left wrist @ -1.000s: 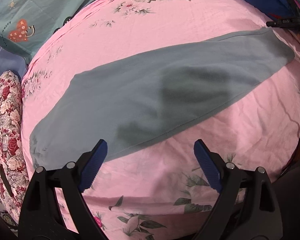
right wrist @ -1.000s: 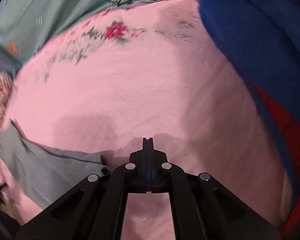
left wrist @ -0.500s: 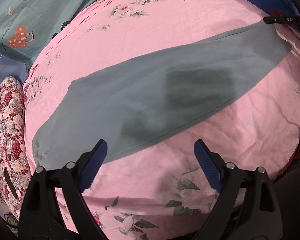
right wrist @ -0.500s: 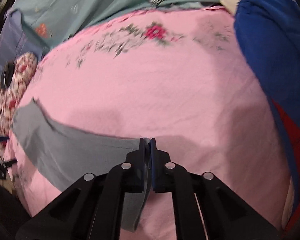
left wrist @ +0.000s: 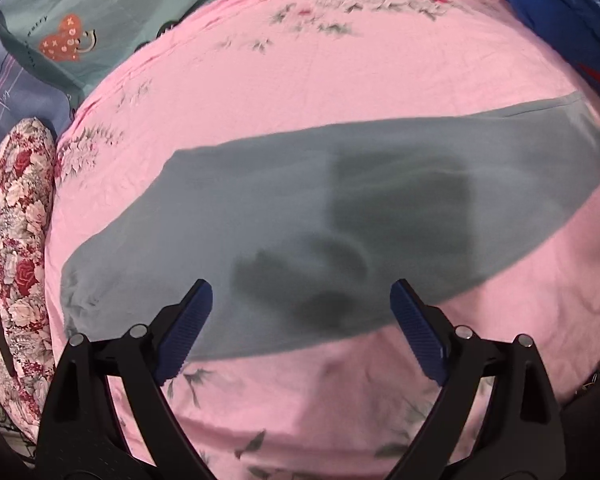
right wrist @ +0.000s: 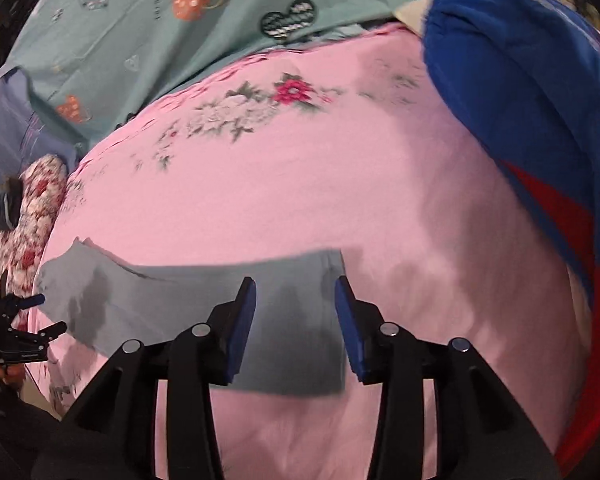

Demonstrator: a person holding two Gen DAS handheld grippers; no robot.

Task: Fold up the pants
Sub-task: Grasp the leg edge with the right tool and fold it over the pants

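The grey pants (left wrist: 284, 216) lie flat as one long strip across the pink floral sheet (left wrist: 340, 80). My left gripper (left wrist: 302, 320) is open and empty, held above the near edge of the pants near their middle. My right gripper (right wrist: 296, 312) is open and empty, held above the right end of the pants (right wrist: 204, 292), whose end edge lies just past the fingers. The left gripper also shows at the far left of the right wrist view (right wrist: 28, 320).
A blue and red cloth (right wrist: 540, 120) lies at the right edge of the bed. A teal patterned cover (left wrist: 100, 12) lies at the back left. A red floral pillow (left wrist: 16, 248) sits along the left edge.
My right gripper was shut on the end of the pants and has opened and let go. The pants end now lies flat. The left gripper moved a little closer over the pants.
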